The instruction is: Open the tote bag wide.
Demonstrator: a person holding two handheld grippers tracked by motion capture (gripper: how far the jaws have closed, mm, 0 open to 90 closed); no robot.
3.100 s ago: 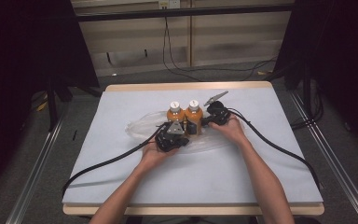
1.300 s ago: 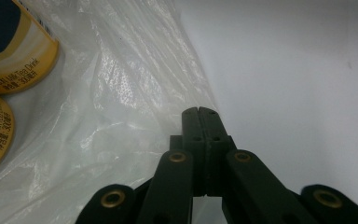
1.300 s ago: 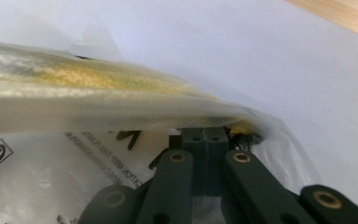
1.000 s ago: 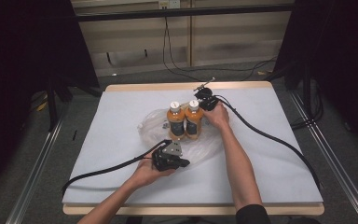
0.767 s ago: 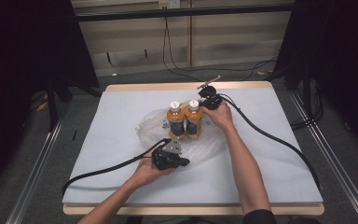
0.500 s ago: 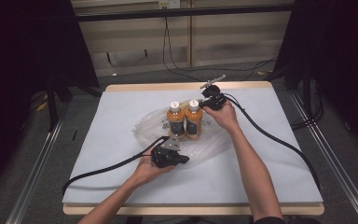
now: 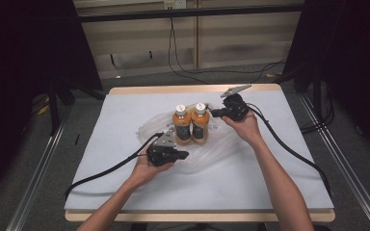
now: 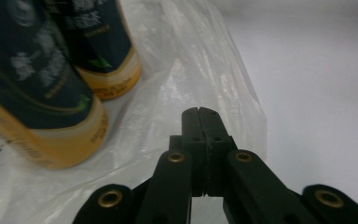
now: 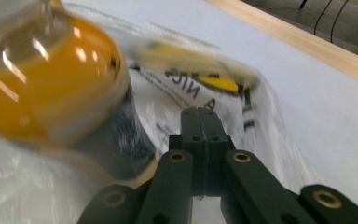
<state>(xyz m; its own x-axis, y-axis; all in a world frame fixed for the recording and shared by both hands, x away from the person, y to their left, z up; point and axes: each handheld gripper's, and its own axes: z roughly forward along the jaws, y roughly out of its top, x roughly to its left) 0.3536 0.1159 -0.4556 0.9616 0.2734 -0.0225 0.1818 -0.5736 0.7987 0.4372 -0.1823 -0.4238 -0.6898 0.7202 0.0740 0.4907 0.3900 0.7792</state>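
Item: 2 bottles of orange drink, upright and touching, standing on a crumpled clear plastic bag at the middle of the white table.

Left gripper: clenched on nothing, low at the near left of the bottles, its tip over the bag's near edge.

Right gripper: clenched on nothing, raised just right of the right bottle's cap.

Handling note: the step looks like bagging the bottles. Part each pair of jaws before reaching, pinch only the film (it is thin and slippery), lift the 2 edges evenly, and keep clear of the bottles so neither tips.
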